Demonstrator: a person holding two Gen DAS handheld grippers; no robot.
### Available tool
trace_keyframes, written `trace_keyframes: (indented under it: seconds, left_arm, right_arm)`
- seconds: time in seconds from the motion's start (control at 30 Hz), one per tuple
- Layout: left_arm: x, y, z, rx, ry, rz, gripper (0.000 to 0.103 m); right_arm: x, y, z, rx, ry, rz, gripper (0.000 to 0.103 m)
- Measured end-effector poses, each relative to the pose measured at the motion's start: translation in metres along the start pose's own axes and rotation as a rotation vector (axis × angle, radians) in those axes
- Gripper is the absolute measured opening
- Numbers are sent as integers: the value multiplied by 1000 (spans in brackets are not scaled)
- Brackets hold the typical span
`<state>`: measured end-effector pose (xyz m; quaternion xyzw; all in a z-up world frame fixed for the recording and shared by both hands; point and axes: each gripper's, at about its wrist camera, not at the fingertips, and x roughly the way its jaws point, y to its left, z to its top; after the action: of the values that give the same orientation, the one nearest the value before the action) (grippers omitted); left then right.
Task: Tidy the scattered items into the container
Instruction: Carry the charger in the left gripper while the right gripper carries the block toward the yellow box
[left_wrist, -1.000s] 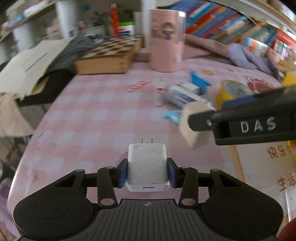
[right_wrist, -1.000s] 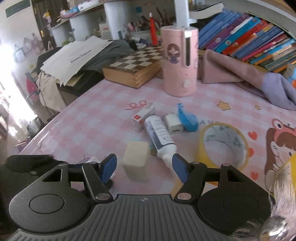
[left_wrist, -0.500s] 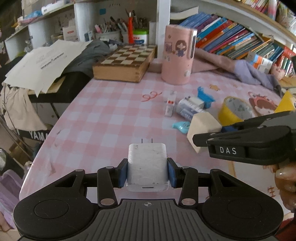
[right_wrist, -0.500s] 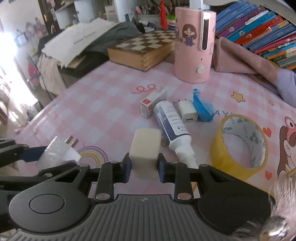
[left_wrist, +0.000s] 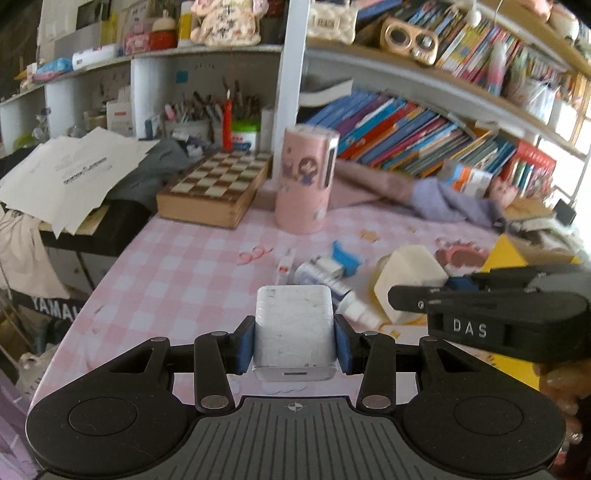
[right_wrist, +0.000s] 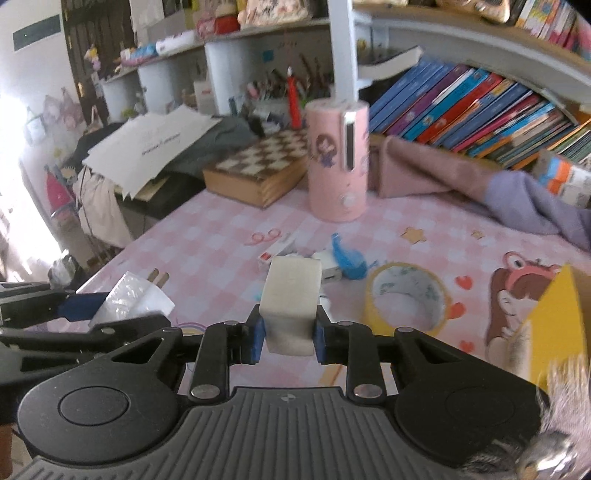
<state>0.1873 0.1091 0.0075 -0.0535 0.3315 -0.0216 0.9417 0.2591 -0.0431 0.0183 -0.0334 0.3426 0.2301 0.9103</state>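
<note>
My left gripper (left_wrist: 294, 345) is shut on a white charger plug (left_wrist: 294, 328), held above the pink checked table (left_wrist: 177, 273). My right gripper (right_wrist: 288, 338) is shut on a cream block (right_wrist: 290, 302), also lifted off the table; the same block (left_wrist: 410, 280) shows at the right of the left wrist view. Left of it in the right wrist view is the plug (right_wrist: 135, 301) with its prongs up. On the table lie a tube (left_wrist: 325, 286), a small red-and-white box (right_wrist: 275, 251), a second white charger (right_wrist: 327, 267), a blue piece (right_wrist: 349, 258) and a yellow tape roll (right_wrist: 404, 299). A yellow container's corner (right_wrist: 554, 325) stands at the right.
A pink cylinder with a cartoon girl (right_wrist: 338, 162) and a wooden chessboard box (right_wrist: 258, 170) stand at the back of the table. Pink and purple cloth (right_wrist: 461, 184) lies before a row of books (right_wrist: 480, 114). Papers (right_wrist: 155, 144) lie at the left.
My right gripper has closed on the cream block and lifted it off the table. Both grippers have risen and tilted up, bringing the shelves into view. The left still holds the plug.
</note>
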Motion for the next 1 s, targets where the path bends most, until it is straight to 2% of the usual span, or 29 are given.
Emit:
trace_keyframes:
  seconds: [0.27, 0.63, 1.0]
  left_arm:
    - [-21, -10, -5, 32, -49, -44, 42]
    - [-46, -11, -30, 35, -52, -71, 42]
    - [-89, -14, -64, 35, -60, -84, 42]
  right_arm:
    - [-28, 2, -8, 13, -44, -44, 24]
    - [-51, 15, -27, 25, -48, -70, 24]
    - [-90, 41, -59, 32, -62, -74, 24]
